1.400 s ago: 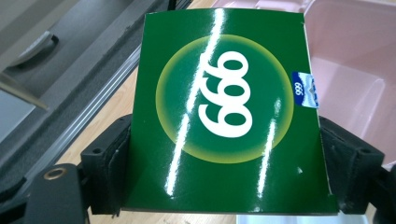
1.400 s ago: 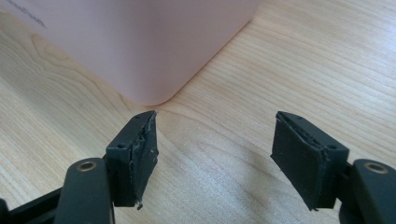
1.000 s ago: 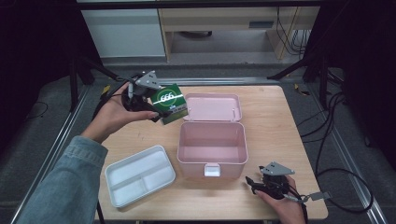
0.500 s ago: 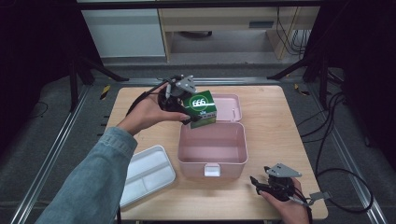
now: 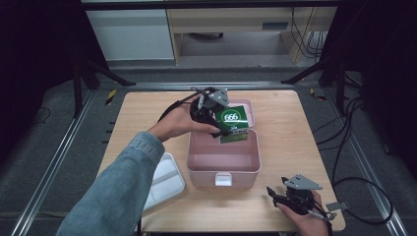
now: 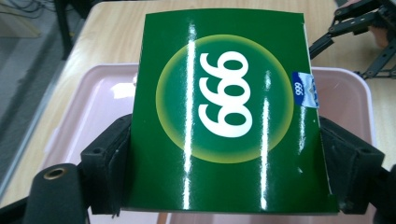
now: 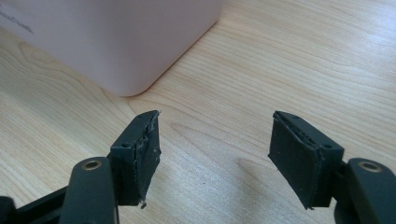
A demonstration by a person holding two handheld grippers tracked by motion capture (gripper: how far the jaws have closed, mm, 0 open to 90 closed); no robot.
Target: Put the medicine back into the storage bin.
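Hovering over the back rim of an open pink box (image 5: 223, 160), a glossy green carton (image 5: 231, 122) marked 666 sits clamped by its two side faces in the left gripper (image 5: 222, 127), its printed face tilted toward the high camera and its lower edge just above the cavity. In the left gripper view the black jaws press flat against both sides of the carton, with the pink tub spread out beneath it. Near the front right corner of the wooden table (image 5: 275, 118), the right gripper (image 5: 279, 195) rests low over bare wood with its jaws standing well apart and nothing between them, the rounded corner of the box just ahead of it. The likeliest mishap, judging from this pose, is the carton catching on the back wall or on the hinged lid (image 5: 248, 112) lying open behind the tub; it is carried at a slant, so one corner could land on the rim and leave it propped there rather than seated inside. The shiny cardboard also looks slippery, and a loosened squeeze might let it drop askew. The light tub, held by nothing, could skid if the carton pushes against its wall. The count: one green carton, one pink box with one lid, one white divided tray (image 5: 164, 179) at the table's left front, two grippers.
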